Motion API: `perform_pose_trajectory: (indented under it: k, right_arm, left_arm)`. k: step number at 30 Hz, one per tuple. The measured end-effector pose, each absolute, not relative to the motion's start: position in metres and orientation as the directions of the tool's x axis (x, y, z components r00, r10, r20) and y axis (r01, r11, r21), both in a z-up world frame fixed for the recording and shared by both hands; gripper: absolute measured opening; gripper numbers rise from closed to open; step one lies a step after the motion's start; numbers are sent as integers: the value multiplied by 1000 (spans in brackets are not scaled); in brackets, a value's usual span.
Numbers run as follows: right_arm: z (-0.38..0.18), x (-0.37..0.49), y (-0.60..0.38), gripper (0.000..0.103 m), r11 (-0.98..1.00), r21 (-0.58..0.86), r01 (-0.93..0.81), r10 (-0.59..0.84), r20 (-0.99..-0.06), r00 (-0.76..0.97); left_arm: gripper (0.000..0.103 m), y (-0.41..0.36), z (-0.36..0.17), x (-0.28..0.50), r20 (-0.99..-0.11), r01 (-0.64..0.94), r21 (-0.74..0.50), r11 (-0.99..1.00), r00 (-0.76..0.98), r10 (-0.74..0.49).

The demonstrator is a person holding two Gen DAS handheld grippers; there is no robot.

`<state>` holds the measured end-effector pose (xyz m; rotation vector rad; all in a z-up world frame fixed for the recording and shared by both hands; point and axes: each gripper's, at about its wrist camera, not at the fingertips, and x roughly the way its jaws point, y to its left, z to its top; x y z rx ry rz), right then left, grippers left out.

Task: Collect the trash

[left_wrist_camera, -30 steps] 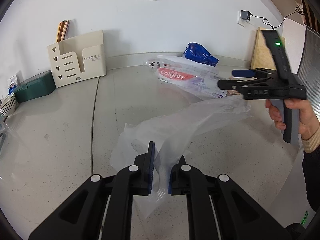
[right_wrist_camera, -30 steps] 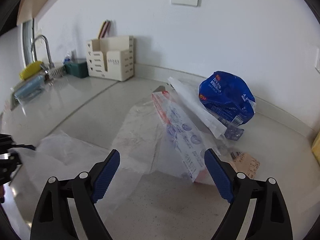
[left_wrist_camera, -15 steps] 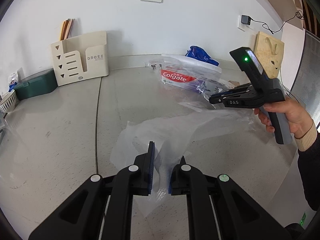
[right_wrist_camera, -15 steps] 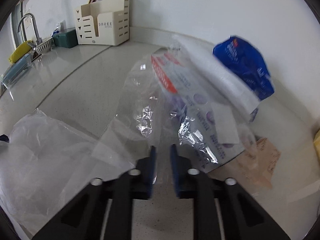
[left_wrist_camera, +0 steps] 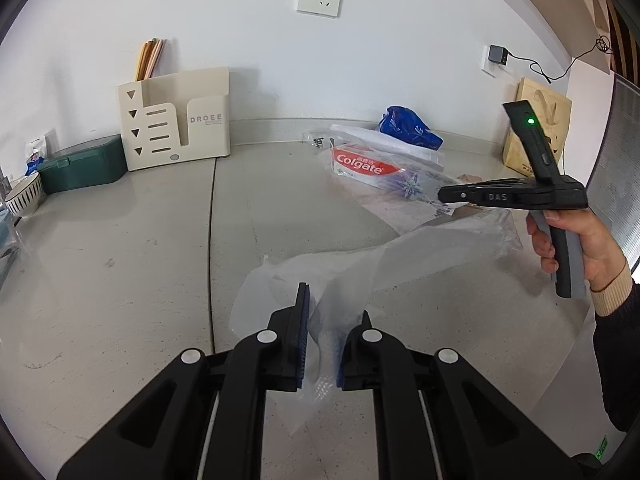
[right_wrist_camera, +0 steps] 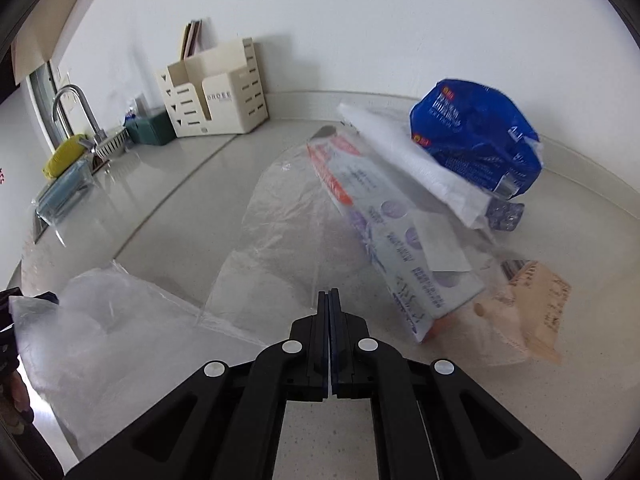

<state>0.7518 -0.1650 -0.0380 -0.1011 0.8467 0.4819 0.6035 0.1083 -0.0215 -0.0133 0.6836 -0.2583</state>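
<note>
My left gripper is shut on a translucent white plastic bag, which trails right across the grey counter; it is seen again as the white bag. My right gripper has its jaws pressed together on the edge of a clear plastic wrap. That wrap drapes around a Colgate toothpaste box. In the left wrist view the right gripper hovers just right of the Colgate box, held by a hand. Behind the box lie a blue packet and a white pouch.
A brown paper scrap lies right of the box. A cream organiser, a green box and a bowl line the back left wall. A faucet and sink are far left. A brown paper bag stands at the back right.
The right gripper's jaws went from wide open to shut, pinching the clear wrap beside the toothpaste box. The left gripper kept still with the white bag.
</note>
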Motion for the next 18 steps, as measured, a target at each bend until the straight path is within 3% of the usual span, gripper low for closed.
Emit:
perform_pose_trajectory:
  k: [4,5,6,7,8,13,18]
  right_arm:
    - [-30,741,-168,6,883,57,-466,352,-737,577]
    - [-29,738,-168,12,883,31,-468,339,-732,591]
    - [-28,731,-166,22,880,-22,-475,314,-722,616]
    - [-28,724,-166,51,874,-72,-480,289,-717,634]
    - [-29,717,-160,71,858,-145,-492,258,-707,659]
    - [-43,710,-144,73,770,-317,-554,189,-715,673]
    - [-61,725,-134,60,705,-390,-593,126,-753,646]
  left_arm:
    - [11,112,-20,599,-622,223,-93,970,748,-232]
    - [11,113,-20,599,-623,223,-93,970,747,-232]
    - [11,113,-21,598,-625,222,-92,971,746,-230]
    - [11,114,-21,597,-626,218,-90,972,746,-226]
    - [11,116,-22,597,-627,217,-91,972,745,-225]
    - [11,122,-22,597,-628,207,-94,974,747,-220]
    - [11,126,-22,596,-623,203,-102,974,750,-222]
